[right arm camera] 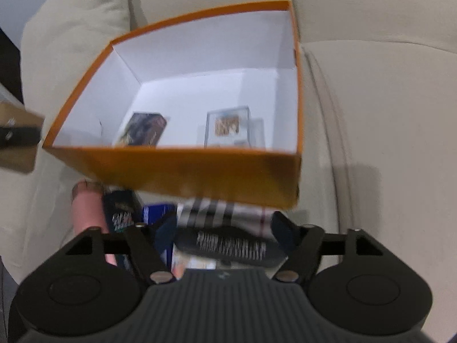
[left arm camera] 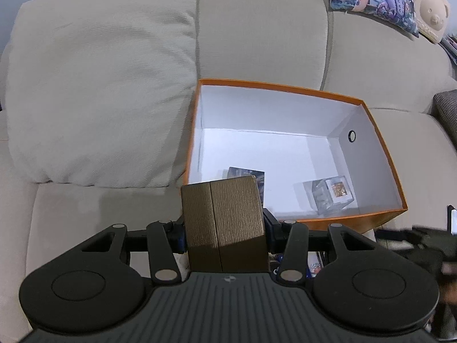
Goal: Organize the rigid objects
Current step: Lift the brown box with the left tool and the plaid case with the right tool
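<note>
Left wrist view: a brown box (left arm camera: 225, 223) is clamped in the left gripper (left arm camera: 224, 228) at the near-left corner of the orange bin (left arm camera: 382, 143), seemingly for dropping in; the right gripper (right arm camera: 225, 228) is spread over a dark item (right arm camera: 231, 245) before the bin's front wall

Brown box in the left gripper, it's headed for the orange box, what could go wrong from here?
1. The brown box sits tilted in the left gripper, so it may slip or land skewed.
2. A dark printed box lies in the orange box right past the near wall; the brown box could land on it.
3. The right gripper, jaws open, hangs over loose items beside that wall and could bump it.
</note>
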Available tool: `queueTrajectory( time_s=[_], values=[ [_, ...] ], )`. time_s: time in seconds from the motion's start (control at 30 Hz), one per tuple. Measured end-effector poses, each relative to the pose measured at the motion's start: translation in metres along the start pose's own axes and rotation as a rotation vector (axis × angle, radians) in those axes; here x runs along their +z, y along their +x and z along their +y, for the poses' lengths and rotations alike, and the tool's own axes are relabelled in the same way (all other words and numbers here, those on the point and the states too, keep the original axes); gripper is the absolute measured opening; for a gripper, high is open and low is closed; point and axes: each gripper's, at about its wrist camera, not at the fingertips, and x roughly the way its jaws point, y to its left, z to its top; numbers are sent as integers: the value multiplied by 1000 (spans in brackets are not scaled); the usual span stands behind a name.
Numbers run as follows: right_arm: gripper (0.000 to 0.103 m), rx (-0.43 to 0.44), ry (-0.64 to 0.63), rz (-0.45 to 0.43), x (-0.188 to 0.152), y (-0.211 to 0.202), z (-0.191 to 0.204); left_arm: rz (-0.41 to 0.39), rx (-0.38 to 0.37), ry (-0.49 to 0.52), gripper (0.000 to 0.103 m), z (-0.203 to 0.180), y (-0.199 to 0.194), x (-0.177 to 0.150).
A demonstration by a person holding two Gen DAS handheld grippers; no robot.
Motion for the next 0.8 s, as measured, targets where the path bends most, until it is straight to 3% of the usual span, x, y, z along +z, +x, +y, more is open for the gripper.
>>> queueTrajectory(
  time_s=[0.13,0.23,0.33,0.47,0.5,0.6,0.67,0.8],
  values=[
    [88,72,0,54,4,27,-12,0,13,1,54,7,-1,-3],
    [102,100,-27,65,-3,41,-12,8,18,-2,54,13,0,-4],
    [102,127,-37,85,-8,36,-9,10,23,-4,54,18,1,-5],
    [102,248,-67,218,-18,20,-6,6,19,-10,54,24,-1,-6],
    [101,250,-105,238,-20,16,-2,5,16,-11,54,24,-1,-7],
    [101,129,-206,178,-19,7,7,7,14,-11,54,22,0,-7],
    [101,128,-202,153,-13,12,6,12,12,-12,54,21,1,-8],
    [101,156,-238,192,-3,40,8,20,20,5,54,17,1,-10]
  ],
)
